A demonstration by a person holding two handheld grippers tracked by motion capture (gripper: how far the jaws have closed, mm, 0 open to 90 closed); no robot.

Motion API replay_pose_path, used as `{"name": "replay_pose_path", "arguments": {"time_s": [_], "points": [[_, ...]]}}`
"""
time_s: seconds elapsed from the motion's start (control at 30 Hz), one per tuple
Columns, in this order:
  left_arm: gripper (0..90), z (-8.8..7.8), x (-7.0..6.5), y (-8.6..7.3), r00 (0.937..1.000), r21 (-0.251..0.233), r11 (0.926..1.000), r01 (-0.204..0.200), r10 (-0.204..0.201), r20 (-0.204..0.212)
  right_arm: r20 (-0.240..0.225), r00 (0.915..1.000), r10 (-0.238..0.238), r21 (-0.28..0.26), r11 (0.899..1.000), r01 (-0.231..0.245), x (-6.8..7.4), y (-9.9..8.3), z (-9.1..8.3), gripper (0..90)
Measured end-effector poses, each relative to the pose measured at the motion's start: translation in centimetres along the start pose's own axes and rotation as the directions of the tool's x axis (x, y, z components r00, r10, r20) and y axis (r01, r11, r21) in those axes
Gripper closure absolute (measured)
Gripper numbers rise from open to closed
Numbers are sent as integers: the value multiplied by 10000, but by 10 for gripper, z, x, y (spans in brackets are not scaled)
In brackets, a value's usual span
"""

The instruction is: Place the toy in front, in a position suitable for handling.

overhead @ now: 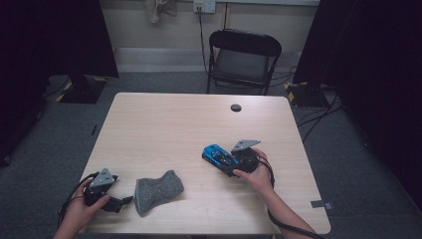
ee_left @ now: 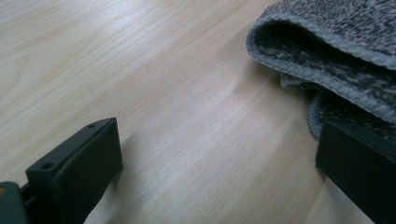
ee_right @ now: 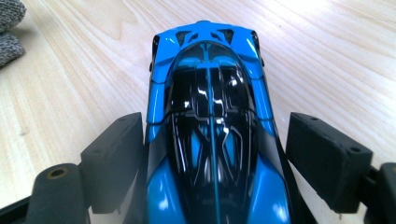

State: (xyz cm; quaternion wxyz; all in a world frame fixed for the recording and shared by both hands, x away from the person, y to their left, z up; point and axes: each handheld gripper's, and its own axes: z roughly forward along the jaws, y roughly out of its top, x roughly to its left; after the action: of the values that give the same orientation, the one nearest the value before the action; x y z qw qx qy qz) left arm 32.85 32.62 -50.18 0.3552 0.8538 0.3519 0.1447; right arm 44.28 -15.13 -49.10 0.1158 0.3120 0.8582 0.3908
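Table [overhead: 164, 119] first: the cloth [overhead: 157, 191] lies crumpled near the front edge, left of centre, and the car [overhead: 218, 156] sits right of centre, wheels apparently down on the wood. I judge the car placed or about to be picked; the cloth is untouched, so that part is left. My right gripper [overhead: 234, 162] lies low and level, jaws straddling the car's rear with a gap on the right side, no pinch. My left gripper [overhead: 122, 201] rests low by the cloth, jaws wide, empty, one tip at the hem.
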Motion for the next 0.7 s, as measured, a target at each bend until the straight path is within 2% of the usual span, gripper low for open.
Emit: {"name": "replay_pose_path", "arguments": {"time_s": [0.13,0.23,0.27,0.43,0.7], "points": [[0,0,0,0,10000,2,10000,0,0,-4,37,10000,55,149,9999,-55,2,-4,-7,185],[0,0,0,0,10000,0,10000,1,-1,-3,78,10000,51,139,9999,-52,3,-7,-9,181],[0,0,0,0,10000,2,10000,-1,1,-3,286,9994,212,81,9997,-214,2,-9,-12,183],[0,0,0,0,10000,1,10000,1,-1,0,346,9990,270,12,9996,-270,2,-16,-17,176],[0,0,0,0,10000,0,10000,1,-1,-3,446,9985,310,25,9995,-312,7,-27,-19,189]]}}
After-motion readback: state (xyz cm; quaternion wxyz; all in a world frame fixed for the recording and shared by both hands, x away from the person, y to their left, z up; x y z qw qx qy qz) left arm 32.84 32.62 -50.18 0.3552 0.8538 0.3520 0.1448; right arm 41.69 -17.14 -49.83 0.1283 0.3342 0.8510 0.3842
